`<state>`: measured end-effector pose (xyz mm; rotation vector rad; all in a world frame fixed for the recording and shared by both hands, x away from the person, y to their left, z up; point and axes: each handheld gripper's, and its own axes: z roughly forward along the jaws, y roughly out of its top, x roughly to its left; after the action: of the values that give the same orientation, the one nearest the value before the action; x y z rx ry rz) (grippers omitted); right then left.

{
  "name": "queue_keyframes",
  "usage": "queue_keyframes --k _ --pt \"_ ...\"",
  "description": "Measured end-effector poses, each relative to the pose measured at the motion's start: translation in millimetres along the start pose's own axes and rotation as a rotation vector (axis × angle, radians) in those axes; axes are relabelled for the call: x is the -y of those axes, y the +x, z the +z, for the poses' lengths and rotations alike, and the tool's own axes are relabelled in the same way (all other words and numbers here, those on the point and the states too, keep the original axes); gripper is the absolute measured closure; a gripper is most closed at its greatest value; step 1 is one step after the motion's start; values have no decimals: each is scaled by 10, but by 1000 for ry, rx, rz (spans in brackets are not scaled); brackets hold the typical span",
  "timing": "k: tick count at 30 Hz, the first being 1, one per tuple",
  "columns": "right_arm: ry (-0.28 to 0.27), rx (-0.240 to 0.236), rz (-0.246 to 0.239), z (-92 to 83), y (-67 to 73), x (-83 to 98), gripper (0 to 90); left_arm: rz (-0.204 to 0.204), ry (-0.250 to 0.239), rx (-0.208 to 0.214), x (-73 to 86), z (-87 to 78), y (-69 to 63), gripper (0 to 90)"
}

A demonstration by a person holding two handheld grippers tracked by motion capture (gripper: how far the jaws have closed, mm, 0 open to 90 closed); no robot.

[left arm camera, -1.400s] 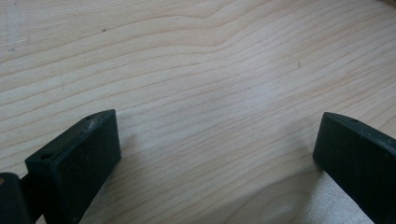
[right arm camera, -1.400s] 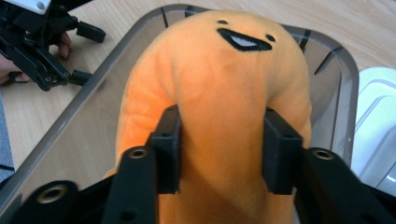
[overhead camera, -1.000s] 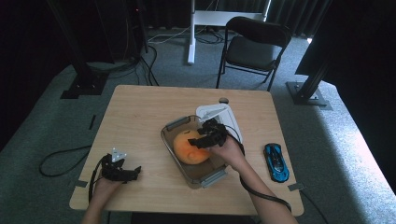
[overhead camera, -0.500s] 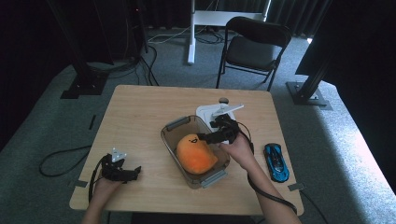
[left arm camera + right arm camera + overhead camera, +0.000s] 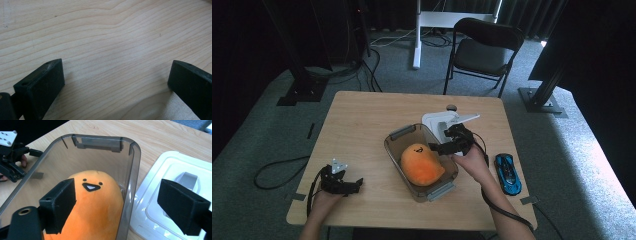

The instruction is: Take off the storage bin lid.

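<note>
An orange plush toy [image 5: 421, 164] with a small face [image 5: 91, 185] lies inside a clear grey plastic bin [image 5: 402, 132]. My right gripper [image 5: 435, 148] hovers over the bin's right rim [image 5: 130, 177], pointing in at the toy. It is open; its jaws have just been opening and stand apart from the toy, with nothing pressed between them. The bin's white lid [image 5: 436, 120] lies on the table just behind the bin [image 5: 162, 192]. My left gripper [image 5: 356, 184] rests at the table's near left, open over bare wood [image 5: 115, 50].
A blue toy car [image 5: 508, 172] sits on the table to the right of my right hand. The wooden table [image 5: 362, 115] has free room at its left and far side. A black folding chair [image 5: 484, 50] stands beyond the far edge.
My right gripper has drawn back from over the plush toy toward the bin's right rim, and its jaws have widened. The toy stays in the bin. The left gripper has not moved.
</note>
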<state>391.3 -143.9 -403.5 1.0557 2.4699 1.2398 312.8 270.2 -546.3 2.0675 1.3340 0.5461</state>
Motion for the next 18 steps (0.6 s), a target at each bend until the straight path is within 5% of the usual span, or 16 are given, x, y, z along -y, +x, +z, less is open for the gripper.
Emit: queue_keyframes --k 18 --pt "-39 76 52 -173 -201 192 110 2 1 0 0 -1 1 11"
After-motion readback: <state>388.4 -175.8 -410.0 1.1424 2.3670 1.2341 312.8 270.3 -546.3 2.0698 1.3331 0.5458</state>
